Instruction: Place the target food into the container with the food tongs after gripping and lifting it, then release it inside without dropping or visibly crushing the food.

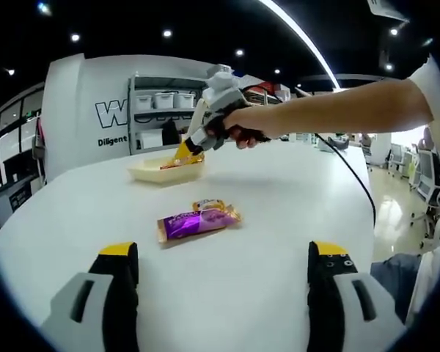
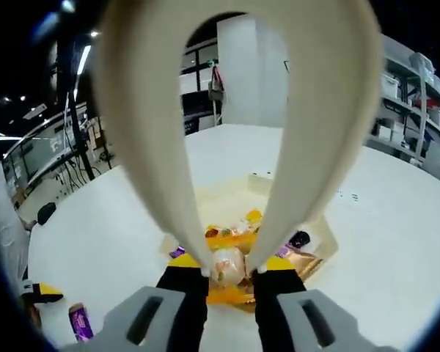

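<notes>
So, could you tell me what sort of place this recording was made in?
Probably an open-plan office or lab: a large white table, shelving with storage bins, office chairs and recessed ceiling lights.

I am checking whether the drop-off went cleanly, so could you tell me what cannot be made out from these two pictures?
- Left gripper view: the right gripper hides most of what lies in the container, too small to name.
- Right gripper view: the tongs and gripper jaws cover much of the container; the wrapped food at their tips is blurred, so grip or crushing is unclear.
- Purple packet: print too small.
</notes>
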Demonstrator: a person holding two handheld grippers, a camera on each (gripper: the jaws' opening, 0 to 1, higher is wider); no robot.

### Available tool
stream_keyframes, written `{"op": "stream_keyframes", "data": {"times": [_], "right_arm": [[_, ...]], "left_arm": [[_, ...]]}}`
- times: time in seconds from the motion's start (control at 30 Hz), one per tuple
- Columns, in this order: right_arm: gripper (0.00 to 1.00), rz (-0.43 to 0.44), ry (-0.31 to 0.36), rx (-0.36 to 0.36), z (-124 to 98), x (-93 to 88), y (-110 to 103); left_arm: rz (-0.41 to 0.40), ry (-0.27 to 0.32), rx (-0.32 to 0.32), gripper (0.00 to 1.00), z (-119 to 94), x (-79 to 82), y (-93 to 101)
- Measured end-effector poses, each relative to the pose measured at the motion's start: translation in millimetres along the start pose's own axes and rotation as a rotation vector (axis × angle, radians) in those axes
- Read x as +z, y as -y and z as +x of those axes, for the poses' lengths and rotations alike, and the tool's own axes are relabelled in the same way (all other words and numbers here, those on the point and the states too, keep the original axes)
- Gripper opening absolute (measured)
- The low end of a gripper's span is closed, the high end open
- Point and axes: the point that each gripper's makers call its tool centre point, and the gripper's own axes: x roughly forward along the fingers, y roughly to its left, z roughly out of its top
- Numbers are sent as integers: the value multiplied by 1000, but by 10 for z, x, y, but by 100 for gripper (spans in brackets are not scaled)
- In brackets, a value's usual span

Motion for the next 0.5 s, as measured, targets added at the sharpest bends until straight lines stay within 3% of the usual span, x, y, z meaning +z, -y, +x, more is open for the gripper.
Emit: {"op": "stream_keyframes", "data": {"times": [0.5], "right_arm": [[19,27,8,0,99,-13,106]], "left_arm": [[4,-2,-3,94,-6,15,40]]}}
